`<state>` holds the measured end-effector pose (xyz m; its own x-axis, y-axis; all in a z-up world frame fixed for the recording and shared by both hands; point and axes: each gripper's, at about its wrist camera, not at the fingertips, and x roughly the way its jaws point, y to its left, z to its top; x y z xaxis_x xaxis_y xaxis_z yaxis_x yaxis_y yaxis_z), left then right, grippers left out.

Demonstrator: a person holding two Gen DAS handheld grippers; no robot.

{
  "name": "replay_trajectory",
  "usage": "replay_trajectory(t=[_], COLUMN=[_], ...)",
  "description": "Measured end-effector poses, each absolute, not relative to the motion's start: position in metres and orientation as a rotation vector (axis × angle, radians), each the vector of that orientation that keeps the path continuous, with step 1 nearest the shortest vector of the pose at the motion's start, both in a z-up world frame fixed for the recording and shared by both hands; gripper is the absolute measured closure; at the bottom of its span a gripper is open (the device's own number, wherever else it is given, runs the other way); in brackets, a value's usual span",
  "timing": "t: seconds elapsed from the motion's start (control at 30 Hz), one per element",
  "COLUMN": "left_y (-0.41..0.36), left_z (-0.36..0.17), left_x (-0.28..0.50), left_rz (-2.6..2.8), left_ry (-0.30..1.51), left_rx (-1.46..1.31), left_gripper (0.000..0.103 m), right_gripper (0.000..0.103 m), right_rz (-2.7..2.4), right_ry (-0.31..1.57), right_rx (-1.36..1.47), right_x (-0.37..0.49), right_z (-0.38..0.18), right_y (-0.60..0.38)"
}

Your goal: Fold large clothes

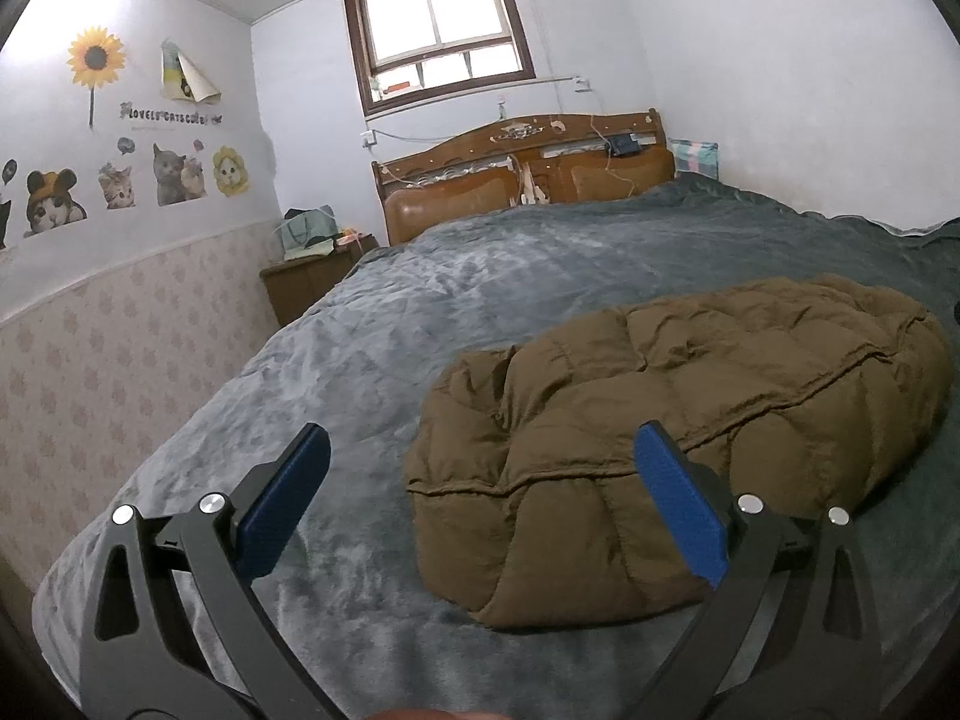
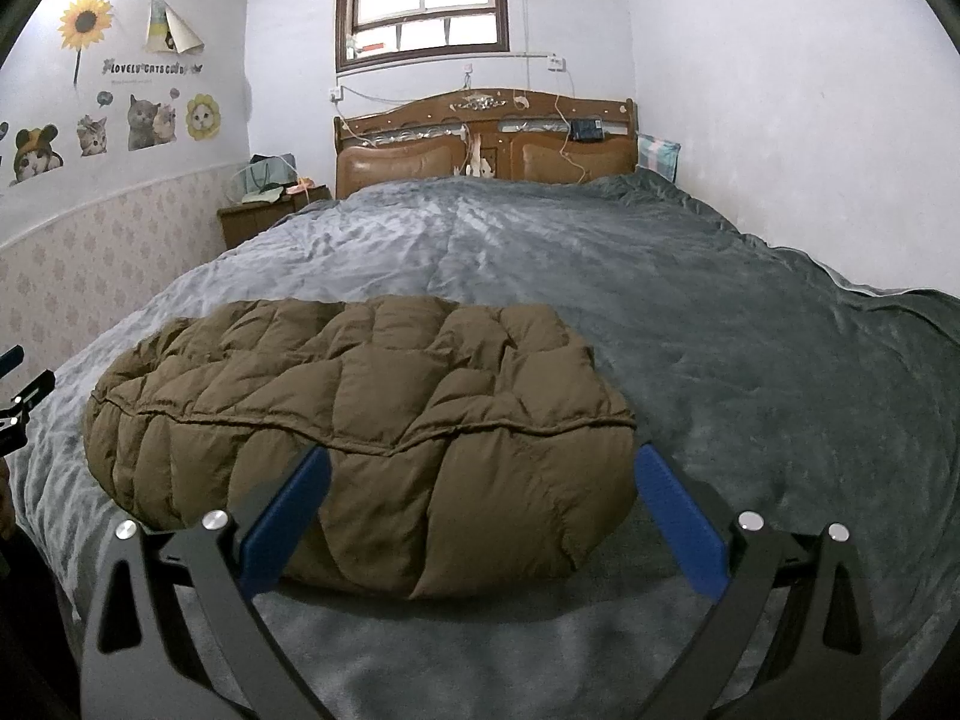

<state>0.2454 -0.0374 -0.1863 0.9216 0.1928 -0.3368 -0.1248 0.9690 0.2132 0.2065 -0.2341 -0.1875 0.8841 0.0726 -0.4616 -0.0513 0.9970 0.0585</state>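
A: Start closest in. What are the two tools doing?

B: The left gripper [image 1: 480,498] is spread wide, its blue pads well apart, with nothing between them. It hangs over the grey blanket [image 1: 360,360], just beside the near-left end of the garment. The right gripper [image 2: 480,504] is equally wide open and empty, its jaws framing the near edge of the bundle from above.

A: And the garment itself?

B: A brown quilted puffer jacket [image 2: 372,408], lying on the blanket near the foot of the bed as a rounded, compact bundle. It looks folded over on itself already, with a seam ridge [image 2: 360,429] running across its front.

A: How would you expect it to handle?

B: Light for its bulk, I'd judge, soft and springy. The fill probably pushes back, so any fold may puff open again. The shell looks smooth and could slip between the pads.

A: So where to grip?

B: On the stitched seam ridge or an outer edge, where the fabric is thin and layered. A pinch in the middle of a puffy panel would likely catch only air and fill.

A: Beyond it?

B: Bare blanket, then the wooden headboard [image 2: 486,144], and the window [image 2: 423,0] above it.
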Motion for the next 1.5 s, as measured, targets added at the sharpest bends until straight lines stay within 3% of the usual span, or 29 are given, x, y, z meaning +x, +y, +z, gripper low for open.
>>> replay_trajectory(t=[1.5], left_y=[-0.0366], left_z=[-0.1891], left_x=[0.2479], left_rz=[0.154], left_ry=[0.385], left_rx=[0.177], left_gripper=[0.003], right_gripper=[0.001], right_rz=[0.067], right_ry=[0.491], right_rx=[0.047], right_x=[0.2053], right_z=[-0.1854], right_y=[-0.2372])
